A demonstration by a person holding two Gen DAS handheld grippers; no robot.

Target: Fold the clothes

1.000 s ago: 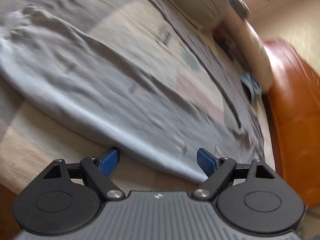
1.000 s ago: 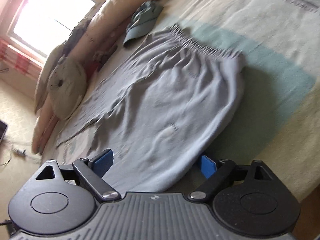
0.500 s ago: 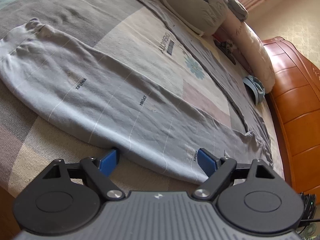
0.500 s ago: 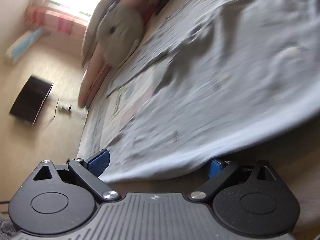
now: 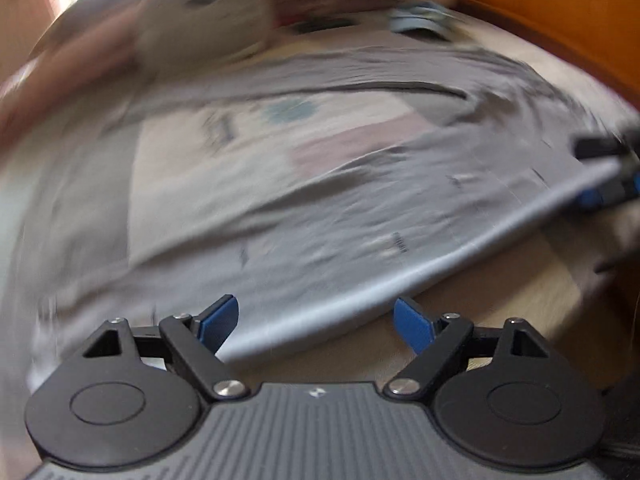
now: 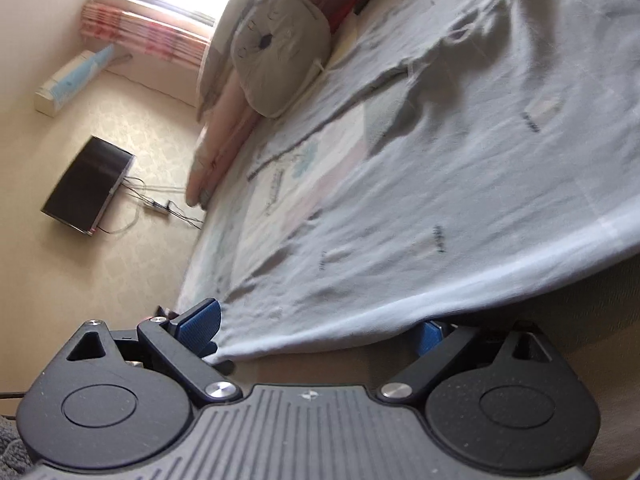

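Light grey trousers (image 6: 440, 184) lie spread flat on the bed, with small dark printed marks on the cloth. In the blurred left wrist view the same trousers (image 5: 360, 216) fill the middle. My left gripper (image 5: 316, 320) is open, and the near folded edge of the trousers runs between its blue fingertips. My right gripper (image 6: 316, 328) is open too, low at the near edge, with the hem lying across the gap. The right gripper (image 5: 604, 188) also shows at the far right of the left wrist view, against the trouser edge.
A darker grey garment (image 6: 400, 52) lies beyond the trousers on the patterned bedsheet (image 6: 312, 168). A round grey cushion (image 6: 280, 48) and pink pillows (image 6: 224, 120) line the far side. An orange wooden bed frame (image 5: 560, 28) stands at the right. A black screen (image 6: 86, 186) sits by the wall.
Both views have swung along the trousers' near edge. The left view is now motion-blurred and the right gripper has come into it. Both grippers stay open.
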